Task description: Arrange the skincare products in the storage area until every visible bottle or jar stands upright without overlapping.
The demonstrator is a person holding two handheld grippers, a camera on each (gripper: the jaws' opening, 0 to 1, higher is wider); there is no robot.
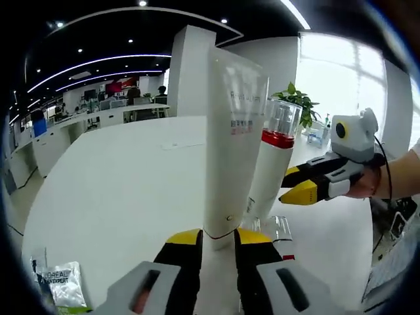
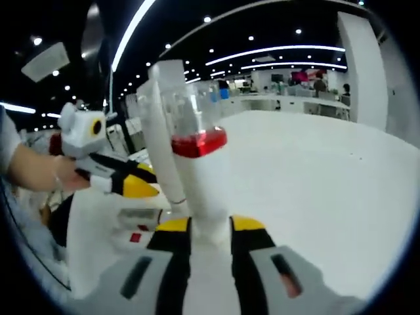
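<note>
- Our left gripper [image 1: 218, 246], low centre of the left gripper view, clamps the cap end of a white tube [image 1: 233, 144] held upright above the white table [image 1: 118, 190].
- Our right gripper [image 2: 210, 230] pinches a white bottle [image 2: 200, 177] with a red band and clear cap.
- Both products are in the air, so we judge standing them upright apart remains.
- A sachet [image 1: 62, 283] at lower left reads "L'OREAL… EXPERT"; the tube's print is too blurred to read.
</note>
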